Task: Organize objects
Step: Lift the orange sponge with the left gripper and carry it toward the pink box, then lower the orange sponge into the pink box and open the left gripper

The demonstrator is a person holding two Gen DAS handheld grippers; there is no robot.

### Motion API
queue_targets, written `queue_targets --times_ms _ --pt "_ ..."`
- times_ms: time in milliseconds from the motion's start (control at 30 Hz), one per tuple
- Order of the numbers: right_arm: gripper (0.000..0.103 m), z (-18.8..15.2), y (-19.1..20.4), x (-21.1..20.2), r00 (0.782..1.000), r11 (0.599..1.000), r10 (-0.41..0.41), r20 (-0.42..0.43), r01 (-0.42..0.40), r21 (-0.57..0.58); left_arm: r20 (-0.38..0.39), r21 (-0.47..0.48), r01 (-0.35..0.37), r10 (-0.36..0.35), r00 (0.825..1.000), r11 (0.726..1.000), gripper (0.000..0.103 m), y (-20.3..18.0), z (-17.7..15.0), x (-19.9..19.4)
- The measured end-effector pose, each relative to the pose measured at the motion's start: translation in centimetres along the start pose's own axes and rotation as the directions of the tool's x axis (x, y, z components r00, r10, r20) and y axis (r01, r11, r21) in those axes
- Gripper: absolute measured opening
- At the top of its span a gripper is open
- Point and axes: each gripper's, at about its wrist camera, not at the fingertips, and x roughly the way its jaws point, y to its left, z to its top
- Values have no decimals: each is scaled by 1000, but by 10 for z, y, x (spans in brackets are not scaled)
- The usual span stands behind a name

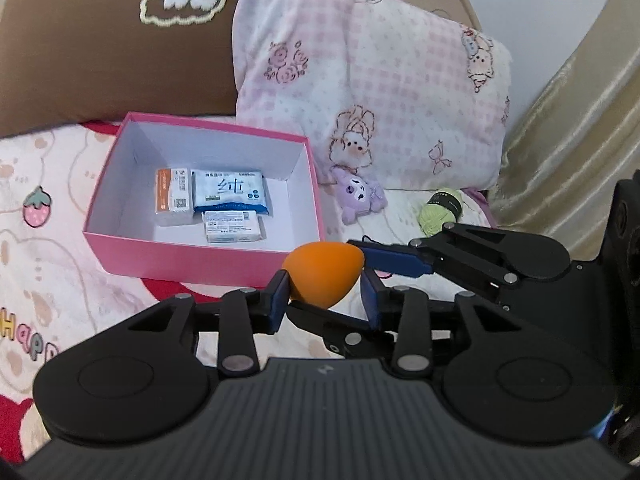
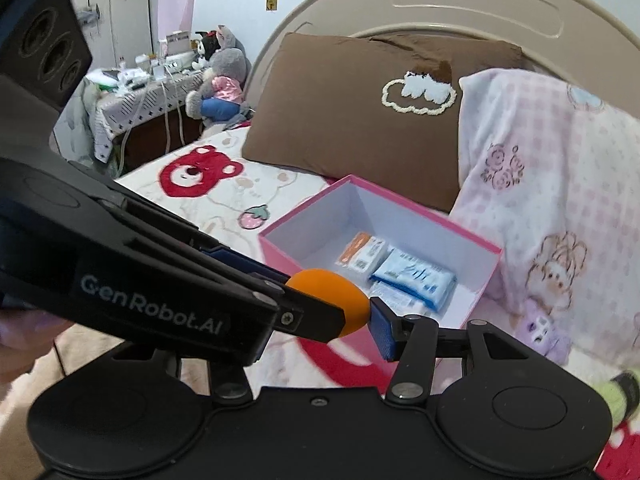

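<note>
left wrist view: my left claw (image 1: 325, 282) squeezes the orange egg-shaped sponge (image 1: 320, 266), bound for the pink cardboard box (image 1: 192, 258); my right claw (image 1: 322, 277) reaches around it too, grip i cannot tell.

There is one pink box (image 1: 192, 258). Inside it lie three packs: one with an orange stripe (image 1: 173, 196), one blue pack (image 1: 230, 192) and one small white pack (image 1: 234, 227). There is one orange egg-shaped sponge (image 1: 324, 272). There are two pillows, one brown pillow (image 1: 100, 60) and one pink checked pillow (image 1: 380, 92). There is one small purple toy (image 1: 358, 196) and one ball of green yarn (image 1: 438, 212).
</note>
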Motion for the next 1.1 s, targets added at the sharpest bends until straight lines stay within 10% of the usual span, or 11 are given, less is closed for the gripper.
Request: queue_targets --times_ms 1100 --pt "56 54 -107 207 984 989 51 -172 -26 145 -64 -241 -24 9 998 970 38 133 97 181"
